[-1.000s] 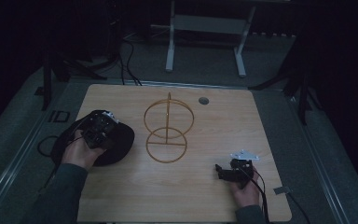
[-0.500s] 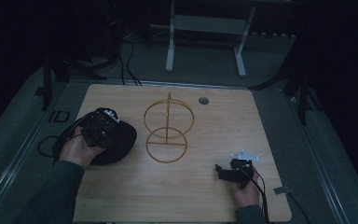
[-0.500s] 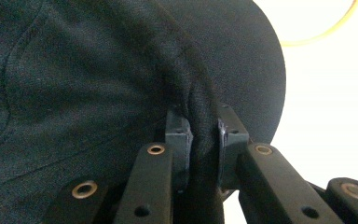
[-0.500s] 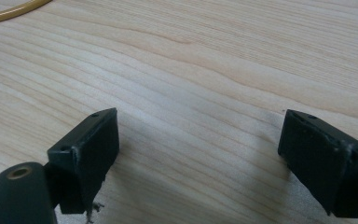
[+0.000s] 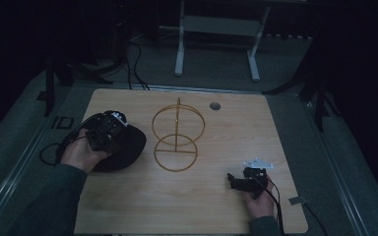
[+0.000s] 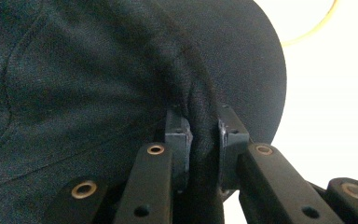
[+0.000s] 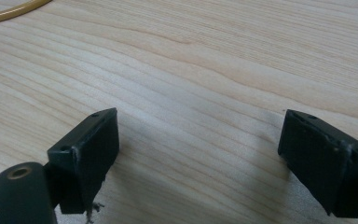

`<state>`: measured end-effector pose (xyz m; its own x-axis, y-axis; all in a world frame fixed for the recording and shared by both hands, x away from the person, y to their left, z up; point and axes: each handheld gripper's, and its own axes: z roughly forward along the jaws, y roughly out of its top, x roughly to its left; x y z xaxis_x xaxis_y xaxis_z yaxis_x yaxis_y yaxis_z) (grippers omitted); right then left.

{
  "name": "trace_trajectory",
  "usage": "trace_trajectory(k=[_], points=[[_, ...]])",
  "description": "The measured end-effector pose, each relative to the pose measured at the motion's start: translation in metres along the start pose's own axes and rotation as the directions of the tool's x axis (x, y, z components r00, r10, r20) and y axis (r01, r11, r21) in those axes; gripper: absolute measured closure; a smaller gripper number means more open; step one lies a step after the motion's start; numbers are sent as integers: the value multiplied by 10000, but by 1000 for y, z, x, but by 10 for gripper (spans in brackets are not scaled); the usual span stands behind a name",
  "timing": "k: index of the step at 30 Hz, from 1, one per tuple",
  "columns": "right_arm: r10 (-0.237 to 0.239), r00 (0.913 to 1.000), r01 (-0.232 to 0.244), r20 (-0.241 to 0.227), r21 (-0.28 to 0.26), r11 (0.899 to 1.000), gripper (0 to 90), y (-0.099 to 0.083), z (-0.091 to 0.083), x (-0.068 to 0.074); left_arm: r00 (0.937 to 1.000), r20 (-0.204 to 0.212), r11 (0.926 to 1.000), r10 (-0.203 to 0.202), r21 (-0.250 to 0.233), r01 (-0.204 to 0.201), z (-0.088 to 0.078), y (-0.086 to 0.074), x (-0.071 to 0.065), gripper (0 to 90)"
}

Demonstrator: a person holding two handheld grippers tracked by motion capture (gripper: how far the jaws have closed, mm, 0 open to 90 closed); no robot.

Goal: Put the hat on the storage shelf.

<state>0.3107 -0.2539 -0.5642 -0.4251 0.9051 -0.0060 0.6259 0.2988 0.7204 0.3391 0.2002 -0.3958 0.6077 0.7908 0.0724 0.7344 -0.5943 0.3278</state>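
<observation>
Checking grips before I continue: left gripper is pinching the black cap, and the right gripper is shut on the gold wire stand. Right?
Not quite. The right gripper is open over bare table, per the right gripper view, apart from the gold wire stand. The left gripper does pinch the black cap.

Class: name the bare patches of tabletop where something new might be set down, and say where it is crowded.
Bare: the strip right of the wire stand, and the near edge between the hands. Crowded: the left, where the left gripper pinches the black cap.

Table (image 5: 128,206): cap (image 5: 128,147) at left, left gripper (image 5: 103,135) on it. Wire stand (image 5: 177,135) at centre, just right of cap. Right gripper (image 5: 238,181) at near right, well apart.
</observation>
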Motion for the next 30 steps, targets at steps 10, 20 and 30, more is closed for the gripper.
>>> trace_trajectory(k=[10, 20, 30], points=[[-1, 10000, 1, 1, -1, 10000, 123, 0, 0, 0, 9992, 143, 9993, 361, 17, -362, -12, 11, -1, 779], [0, 10000, 0, 0, -1, 10000, 123, 0, 0, 0, 9972, 344, 9978, 665, 58, -668, -21, 20, -1, 777], [-7, 10000, 7, 4, 4, 10000, 123, 0, 0, 0, 9947, 421, 9956, 937, 46, -940, -34, 31, 0, 776]])
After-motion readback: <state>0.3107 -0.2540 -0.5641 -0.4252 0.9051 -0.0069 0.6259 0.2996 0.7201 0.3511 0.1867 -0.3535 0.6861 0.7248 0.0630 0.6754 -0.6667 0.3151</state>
